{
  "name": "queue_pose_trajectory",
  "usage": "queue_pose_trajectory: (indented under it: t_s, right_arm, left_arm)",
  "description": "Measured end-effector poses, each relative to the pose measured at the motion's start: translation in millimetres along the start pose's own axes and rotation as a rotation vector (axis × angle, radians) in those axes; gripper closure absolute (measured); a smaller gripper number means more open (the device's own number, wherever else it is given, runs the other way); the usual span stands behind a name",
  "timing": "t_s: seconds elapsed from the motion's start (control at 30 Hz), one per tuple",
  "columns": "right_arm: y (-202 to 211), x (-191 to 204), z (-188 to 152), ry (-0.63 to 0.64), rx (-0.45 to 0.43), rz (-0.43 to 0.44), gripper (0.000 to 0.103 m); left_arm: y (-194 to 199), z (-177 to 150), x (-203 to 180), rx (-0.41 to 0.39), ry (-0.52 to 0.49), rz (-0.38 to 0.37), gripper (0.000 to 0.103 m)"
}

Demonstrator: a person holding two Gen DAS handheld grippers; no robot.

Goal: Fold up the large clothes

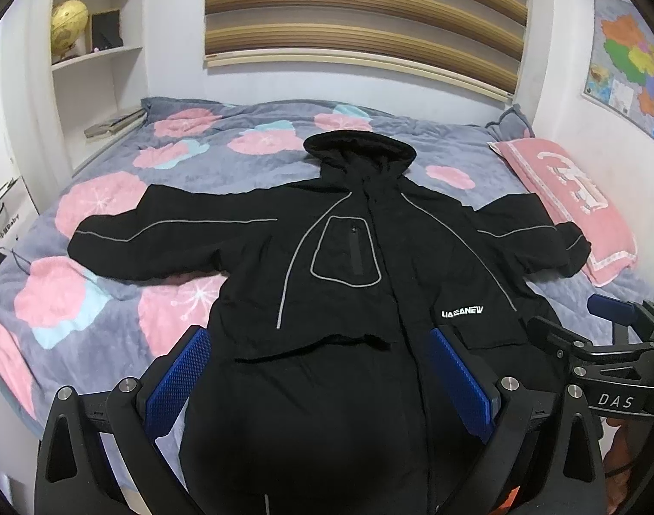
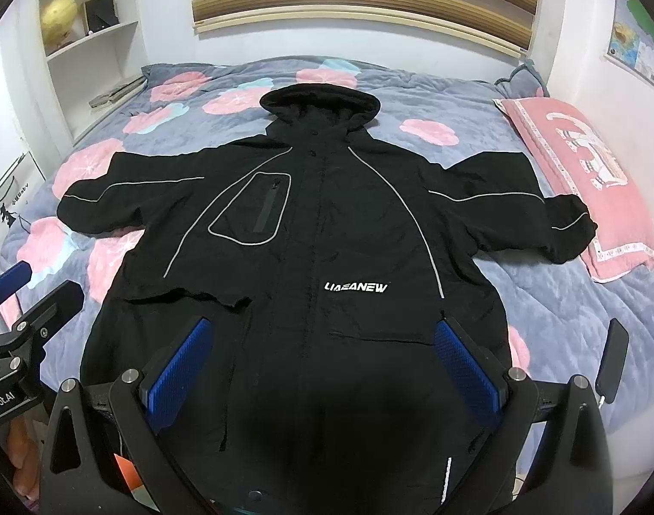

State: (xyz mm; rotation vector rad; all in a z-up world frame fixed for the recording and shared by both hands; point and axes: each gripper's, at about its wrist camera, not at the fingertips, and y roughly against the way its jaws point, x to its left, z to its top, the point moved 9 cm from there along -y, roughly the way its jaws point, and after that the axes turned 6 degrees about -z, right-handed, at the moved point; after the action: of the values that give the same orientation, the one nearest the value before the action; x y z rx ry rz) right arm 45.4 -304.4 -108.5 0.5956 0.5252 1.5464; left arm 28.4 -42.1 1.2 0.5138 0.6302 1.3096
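Note:
A large black hooded jacket [image 1: 348, 257] with grey piping and a white logo lies flat, front up, on the bed, both sleeves spread out sideways; it also shows in the right wrist view [image 2: 318, 236]. My left gripper [image 1: 320, 339] is open, hovering above the jacket's lower front, holding nothing. My right gripper [image 2: 322, 334] is open above the jacket's lower front, empty. The right gripper shows at the right edge of the left wrist view [image 1: 584, 326], and the left gripper at the left edge of the right wrist view [image 2: 39, 292].
The bed has a grey quilt with pink flowers [image 1: 112, 214]. A pink pillow [image 1: 571, 201] lies at the right, under the jacket's right cuff. A white shelf with a globe [image 1: 69, 25] stands at the back left. A map [image 1: 631, 64] hangs on the right wall.

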Motion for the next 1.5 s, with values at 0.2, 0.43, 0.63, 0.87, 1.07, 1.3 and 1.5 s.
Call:
queue_pose_trajectory:
  t_s: [0.2,0.43,0.63,0.87,1.07,1.3,1.5]
  right_arm:
    - [-2.6,5.1,3.8,-0.005,-0.013,0.01,0.0]
    - [-8.8,12.8,3.0,0.02,0.024,0.012,0.0]
    - [-11.4,20.9,6.7,0.057,0.006,-0.009,0.0]
    - [-26.6,32.5,15.8,0.051,0.001,-0.006,0.0]
    - [-50.7,50.8,25.8,0.05,0.003,0.018,0.0]
    - [-88.9,64.1,52.7,0.091,-0.099,0.048,0.0]
    - [-149.0,55.3,77.9,0.082,-0.16,0.038,0.0]
  left_arm:
    - [-4.0,-1.8,4.5,0.001,0.009,-0.006,0.002]
    - [-9.9,-2.1,12.3,0.01,0.037,-0.011,0.002]
    - [-15.3,-1.0,19.4,0.012,0.055,-0.018,0.002]
    - [-20.0,-0.6,35.0,0.0,0.059,-0.003,0.002]
    - [-33.9,2.2,70.6,-0.019,0.095,0.015,0.002]
    - [-60.1,-5.1,140.9,-0.043,0.204,0.048,0.002]
    - [-81.4,-2.9,243.3,-0.072,0.325,0.14,0.002]
